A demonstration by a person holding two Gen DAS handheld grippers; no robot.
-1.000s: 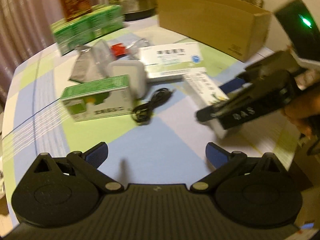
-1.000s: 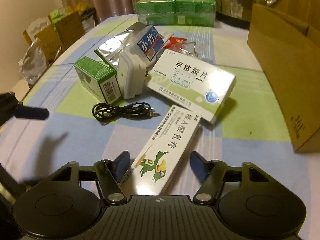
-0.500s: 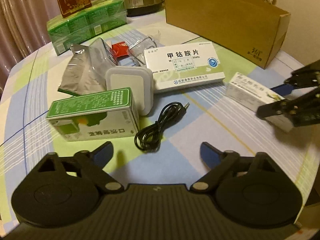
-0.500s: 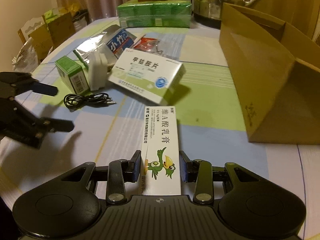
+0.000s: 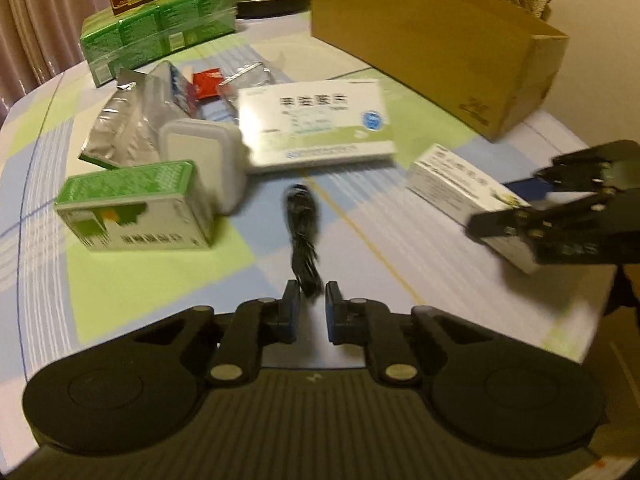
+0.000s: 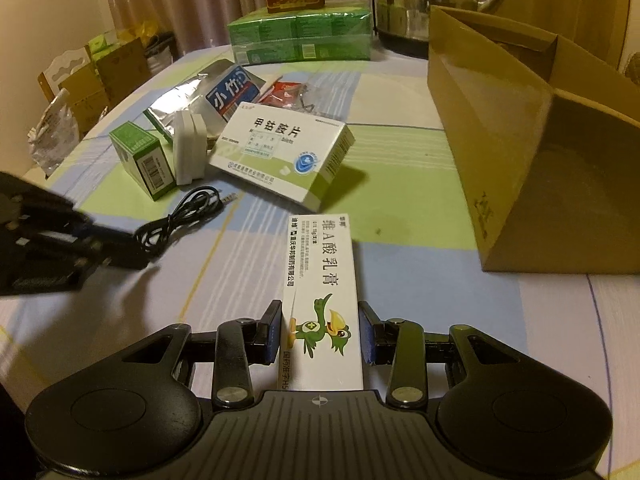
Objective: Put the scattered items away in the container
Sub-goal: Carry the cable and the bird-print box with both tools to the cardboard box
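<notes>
A coiled black cable (image 5: pixel 302 224) lies on the checked tablecloth, and my left gripper (image 5: pixel 311 300) is shut on its near end. The right wrist view shows the same cable (image 6: pixel 180 220) running to the left gripper (image 6: pixel 128 250) at the left edge. My right gripper (image 6: pixel 320 332) is shut on a long white ointment box (image 6: pixel 320 264) with a green bird printed on it. In the left wrist view that box (image 5: pixel 448 180) sticks out of the right gripper (image 5: pixel 500 208) at the right. The open cardboard container (image 6: pixel 500 140) stands at the right, its other view (image 5: pixel 420 40) at the back.
A large white tablet box (image 5: pixel 316 124), a white plastic case (image 5: pixel 200 152), a green carton (image 5: pixel 132 208), a foil pouch (image 5: pixel 116 128) and a red sachet (image 5: pixel 206 82) lie scattered mid-table. A wrapped stack of green boxes (image 6: pixel 300 36) and a steel kettle (image 6: pixel 424 4) stand at the back.
My left gripper moved forward to the cable and went from wide open to shut on it. My right gripper closed on the ointment box and pulled back with it.
</notes>
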